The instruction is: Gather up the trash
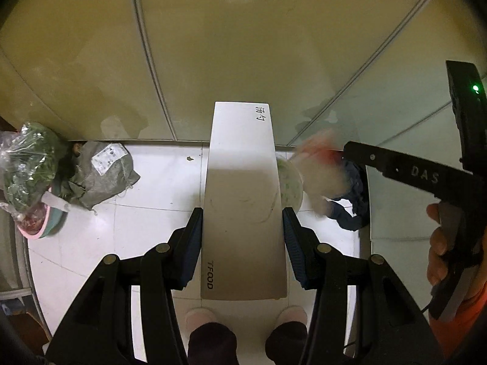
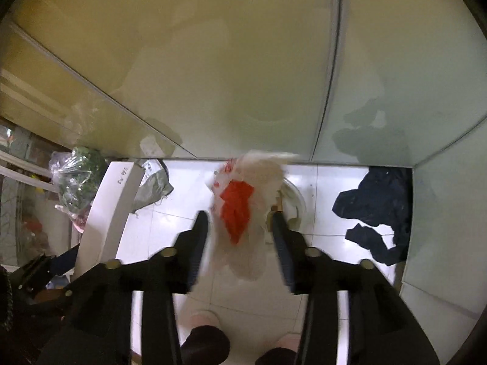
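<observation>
White-and-red crumpled plastic bag (image 2: 243,210) is hanging blurred at frame centre between the right hand-held gripper's (image 2: 240,216) parted jaws, untouched; the left hand-held gripper (image 1: 242,213) is clamping a flat white paper box (image 1: 243,188).

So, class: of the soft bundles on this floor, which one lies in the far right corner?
The dark navy cloth. It is crumpled against the right wall, while the grey sack and the clear bag of greens lie far left.
</observation>
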Motion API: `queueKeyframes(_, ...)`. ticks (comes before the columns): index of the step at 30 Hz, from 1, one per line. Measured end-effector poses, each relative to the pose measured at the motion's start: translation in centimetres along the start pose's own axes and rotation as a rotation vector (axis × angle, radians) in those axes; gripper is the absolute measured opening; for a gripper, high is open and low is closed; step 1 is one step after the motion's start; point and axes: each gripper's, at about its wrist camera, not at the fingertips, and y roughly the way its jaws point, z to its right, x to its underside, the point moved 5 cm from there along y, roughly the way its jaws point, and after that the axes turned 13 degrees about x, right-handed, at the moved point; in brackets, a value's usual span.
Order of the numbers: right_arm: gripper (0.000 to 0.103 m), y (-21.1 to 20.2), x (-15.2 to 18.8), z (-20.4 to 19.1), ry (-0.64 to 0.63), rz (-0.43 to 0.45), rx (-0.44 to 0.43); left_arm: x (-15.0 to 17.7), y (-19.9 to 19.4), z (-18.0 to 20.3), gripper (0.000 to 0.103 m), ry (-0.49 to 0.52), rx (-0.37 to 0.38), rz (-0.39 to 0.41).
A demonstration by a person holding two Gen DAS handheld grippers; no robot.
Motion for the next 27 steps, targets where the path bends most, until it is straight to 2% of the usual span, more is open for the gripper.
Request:
queueKeyframes(4, 0.049, 0.9, 0.0, 0.8, 0.011, -0.006, -0.006, -1.1, 2.0, 0.7, 0.05, 0.016, 0.021, -0.019)
queueKeyframes(11, 0.049, -1.0, -0.5, 3.5, 0.094, 0.013, 0.012, -2.8, 5.6, 3.4, 0.051, 0.058, 0.088, -0.052)
queueKeyframes(14, 0.049, -2.6, -0.6, 4.6, 0.112, 0.045, 0.035, -3.6, 6.4, 4.2, 0.057, 0.078, 0.065, -0.066)
queueKeyframes(17, 0.049, -4.3, -0.8, 5.3, 0.112, 0.07, 0.051, -4.2, 5.6, 4.7, 0.057, 0.07, 0.044, -0.066)
queueKeyframes(20, 0.049, -7.4, -1.2, 5.3, 0.1, 0.1, 0.055, -4.8, 2.4, 5.8, 0.057, 0.064, 0.044, -0.048)
queueKeyframes(23, 0.049, -11.0, -1.8, 5.3, 0.094, 0.126, 0.043, -5.6, -2.7, 7.6, 0.057, 0.078, 0.019, -0.016)
queueKeyframes(27, 0.049, -18.6, -2.7, 5.0, 0.069, 0.187, 0.033, -6.5, -11.9, 11.1, 0.057, 0.093, -0.005, 0.057)
